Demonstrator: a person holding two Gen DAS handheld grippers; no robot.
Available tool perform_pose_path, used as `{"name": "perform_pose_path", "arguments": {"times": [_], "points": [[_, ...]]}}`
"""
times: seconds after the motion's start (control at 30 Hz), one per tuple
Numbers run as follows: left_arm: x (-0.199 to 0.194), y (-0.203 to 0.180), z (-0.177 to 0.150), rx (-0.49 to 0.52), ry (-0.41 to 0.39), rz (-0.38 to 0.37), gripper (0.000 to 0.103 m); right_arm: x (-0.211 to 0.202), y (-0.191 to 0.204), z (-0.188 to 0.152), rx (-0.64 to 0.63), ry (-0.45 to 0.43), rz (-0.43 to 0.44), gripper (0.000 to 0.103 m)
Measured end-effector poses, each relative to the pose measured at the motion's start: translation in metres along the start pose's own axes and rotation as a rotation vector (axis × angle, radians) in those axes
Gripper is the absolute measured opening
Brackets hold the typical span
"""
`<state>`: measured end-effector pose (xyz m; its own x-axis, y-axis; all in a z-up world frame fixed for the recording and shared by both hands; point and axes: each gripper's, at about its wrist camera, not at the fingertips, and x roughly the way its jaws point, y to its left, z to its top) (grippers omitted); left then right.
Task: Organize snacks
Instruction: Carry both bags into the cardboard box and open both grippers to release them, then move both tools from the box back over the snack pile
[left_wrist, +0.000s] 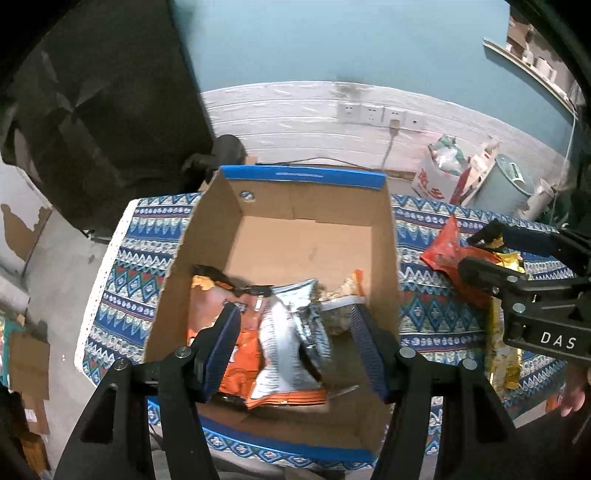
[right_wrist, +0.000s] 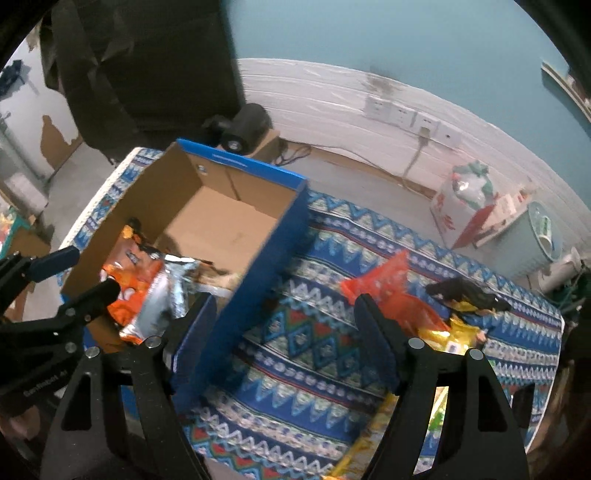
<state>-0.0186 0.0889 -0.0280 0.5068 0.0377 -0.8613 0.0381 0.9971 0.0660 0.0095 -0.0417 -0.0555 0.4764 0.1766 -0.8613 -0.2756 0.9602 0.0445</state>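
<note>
A cardboard box (left_wrist: 207, 236) with a blue rim stands on the patterned tablecloth (left_wrist: 417, 314). In it lie an orange snack bag (left_wrist: 243, 347), a silver bag (left_wrist: 280, 332) and a further packet (left_wrist: 347, 291). My left gripper (left_wrist: 295, 317) hovers open over these bags, its pads clear of them. A red bag (right_wrist: 388, 288) and a yellow and black bag (right_wrist: 461, 314) rest on the cloth to the right of the box (right_wrist: 258, 280). My right gripper (right_wrist: 284, 306) is open and empty above the cloth beside the box's right wall; the left wrist view shows it (left_wrist: 476, 251) near the red bag (left_wrist: 443, 251).
Yellow packets (left_wrist: 502, 354) lie at the table's near right. On the floor behind stand a white printed bag (right_wrist: 461, 206) and a pale bin (right_wrist: 543, 236). A black cylinder (right_wrist: 247, 125) and dark cloth are back left. A hand (left_wrist: 572, 398) shows at the right edge.
</note>
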Motion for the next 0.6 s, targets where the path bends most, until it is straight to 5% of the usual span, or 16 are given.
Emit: {"name": "perform_pose_path", "arguments": {"times": [0.6], "points": [[0.006,-0.082,0.002,0.112,0.049,-0.099,0.063,-0.006,-0.090,-0.049,0.110,0.048,-0.081,0.076]]}}
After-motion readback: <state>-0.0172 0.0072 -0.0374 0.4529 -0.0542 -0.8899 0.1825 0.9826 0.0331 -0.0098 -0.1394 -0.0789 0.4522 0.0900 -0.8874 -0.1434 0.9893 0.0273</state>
